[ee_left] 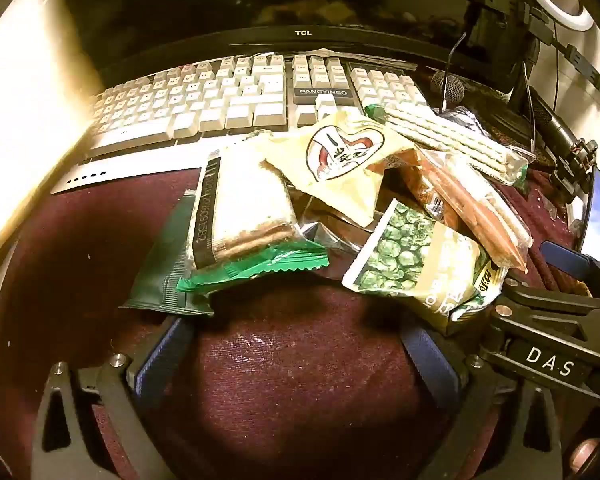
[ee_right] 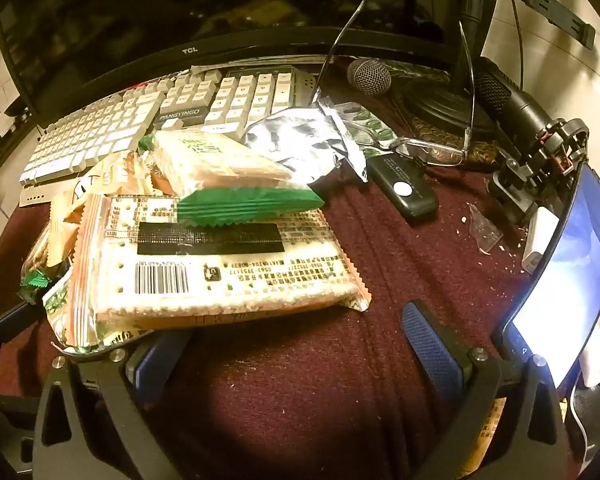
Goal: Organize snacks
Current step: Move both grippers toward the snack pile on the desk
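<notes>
A heap of snack packs lies on a maroon cloth [ee_left: 300, 380] in front of a keyboard. It holds a cracker pack with a barcode strip [ee_left: 244, 204], a bright green wrapper [ee_left: 256, 268], a cream pack with a red logo [ee_left: 340, 156], a green pea bag [ee_left: 416, 260] and a long wafer pack [ee_left: 456, 136]. My left gripper [ee_left: 296, 360] is open just short of the heap, with only cloth between its fingers. My right gripper [ee_right: 296, 352] is open too. A large orange-edged cracker pack [ee_right: 228, 264] overhangs its left finger, under a green wrapper [ee_right: 252, 202] and a silver wrapper [ee_right: 300, 144].
A white keyboard [ee_left: 220, 96] and a TCL monitor [ee_left: 300, 36] stand behind the heap. To the right are glasses [ee_right: 440, 152], a microphone [ee_right: 368, 76], a black device [ee_right: 404, 192], a lit phone [ee_right: 568, 272] and crumbs. The right gripper [ee_left: 540, 276] shows beside the pea bag.
</notes>
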Demonstrator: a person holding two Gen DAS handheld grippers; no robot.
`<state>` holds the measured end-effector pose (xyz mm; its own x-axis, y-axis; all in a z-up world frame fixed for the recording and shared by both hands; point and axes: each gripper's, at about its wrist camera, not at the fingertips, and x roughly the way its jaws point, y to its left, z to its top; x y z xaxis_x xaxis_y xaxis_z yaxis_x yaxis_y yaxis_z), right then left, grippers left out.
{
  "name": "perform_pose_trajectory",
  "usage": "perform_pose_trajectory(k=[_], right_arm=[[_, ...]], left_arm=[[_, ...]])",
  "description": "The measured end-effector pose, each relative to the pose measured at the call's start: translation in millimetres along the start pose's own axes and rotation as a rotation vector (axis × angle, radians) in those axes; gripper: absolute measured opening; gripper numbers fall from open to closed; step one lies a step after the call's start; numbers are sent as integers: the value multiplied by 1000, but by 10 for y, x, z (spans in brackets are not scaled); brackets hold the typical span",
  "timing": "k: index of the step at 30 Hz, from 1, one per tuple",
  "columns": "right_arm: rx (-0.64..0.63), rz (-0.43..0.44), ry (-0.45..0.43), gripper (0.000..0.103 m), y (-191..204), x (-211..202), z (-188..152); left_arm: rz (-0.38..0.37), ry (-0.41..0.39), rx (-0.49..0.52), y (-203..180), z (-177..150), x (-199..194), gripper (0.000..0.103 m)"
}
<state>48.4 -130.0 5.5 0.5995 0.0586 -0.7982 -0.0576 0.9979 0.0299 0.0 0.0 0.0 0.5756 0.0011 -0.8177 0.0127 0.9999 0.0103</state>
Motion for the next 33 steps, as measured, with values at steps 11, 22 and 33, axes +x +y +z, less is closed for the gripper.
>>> perform_pose_trajectory(k=[11, 22, 33], right_arm=[[-1, 0, 0, 103, -14, -15, -14], [-12, 25, 13, 103, -18, -17, -7], [-14, 210, -4, 103, -172, -463, -177]], left_arm=[[1, 0, 1, 0, 0, 0, 103], [2, -1, 2, 0, 1, -4, 103], [7, 0, -7, -39, -12, 21, 103]])
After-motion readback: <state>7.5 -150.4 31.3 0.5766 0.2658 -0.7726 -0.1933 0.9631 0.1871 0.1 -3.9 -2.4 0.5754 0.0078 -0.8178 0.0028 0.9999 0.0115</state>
